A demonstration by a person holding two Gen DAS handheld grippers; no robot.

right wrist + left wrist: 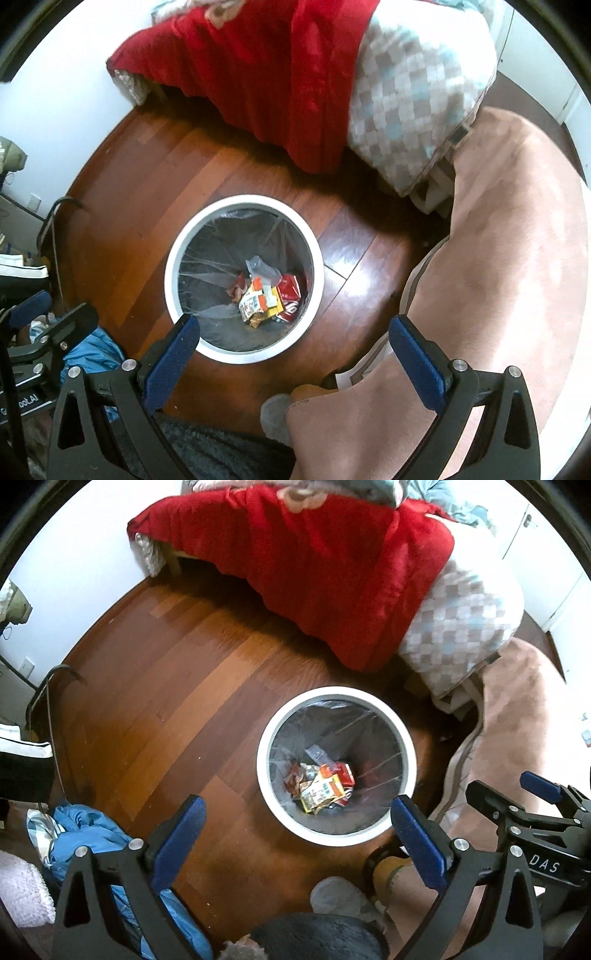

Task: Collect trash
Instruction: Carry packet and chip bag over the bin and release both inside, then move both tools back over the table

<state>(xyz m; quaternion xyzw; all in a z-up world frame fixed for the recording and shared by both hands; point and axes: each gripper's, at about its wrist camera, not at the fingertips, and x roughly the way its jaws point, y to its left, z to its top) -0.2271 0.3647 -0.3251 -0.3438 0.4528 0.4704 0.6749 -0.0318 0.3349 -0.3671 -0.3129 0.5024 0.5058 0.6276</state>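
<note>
A white round trash bin [408, 753] with a clear liner stands on the wooden floor; it also shows in the right wrist view [170, 273]. Several crumpled wrappers, red, yellow and orange [323, 784], lie at its bottom, also seen in the right wrist view [267, 297]. My left gripper [297, 843] is open and empty, held above the floor just in front of the bin. My right gripper [295, 363] is open and empty, also above and in front of the bin. The right gripper shows at the right edge of the left wrist view [543, 801].
A bed with a red blanket [314, 565] and a checked quilt [458, 627] stands behind the bin. A pink blanket [517, 229] lies on the right. Blue clothing [85, 834] lies on the floor at left. A dark cable [48, 701] runs along the left wall.
</note>
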